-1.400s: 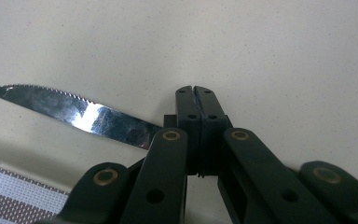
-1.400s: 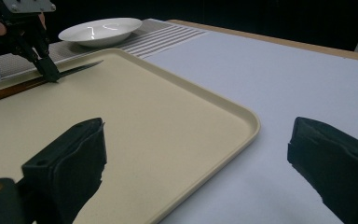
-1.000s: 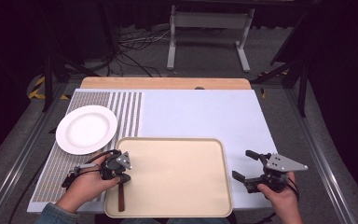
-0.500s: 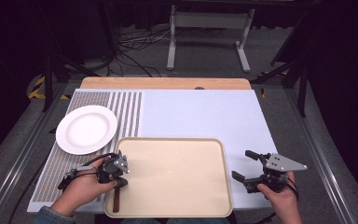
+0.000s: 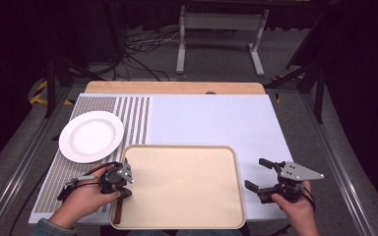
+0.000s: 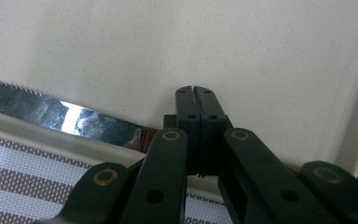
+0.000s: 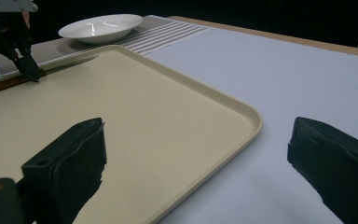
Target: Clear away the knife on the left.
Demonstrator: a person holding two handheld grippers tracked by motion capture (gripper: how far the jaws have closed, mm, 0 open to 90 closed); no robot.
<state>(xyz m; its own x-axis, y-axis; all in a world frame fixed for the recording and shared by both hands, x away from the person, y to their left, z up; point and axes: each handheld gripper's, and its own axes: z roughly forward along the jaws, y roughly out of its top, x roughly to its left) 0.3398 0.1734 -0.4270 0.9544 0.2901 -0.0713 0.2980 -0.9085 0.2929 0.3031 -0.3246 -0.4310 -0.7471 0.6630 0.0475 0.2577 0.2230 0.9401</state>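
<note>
At the tray's (image 5: 177, 184) left edge, the left gripper (image 6: 196, 100) has its fingers clenched on the knife (image 6: 56, 114) handle; the knife lies inside the tray. Right gripper (image 5: 265, 177) fingers are released, beside the tray's right rim on the surface (image 5: 211, 120).

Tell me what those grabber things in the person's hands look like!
Each hand carries a black grabber with two black jaws. The left gripper has brass-coloured rivets on its arms and a black cable. The right gripper wears a grey three-cornered plate on top. A blue sleeve cuff peeks in at the left wrist.
</note>
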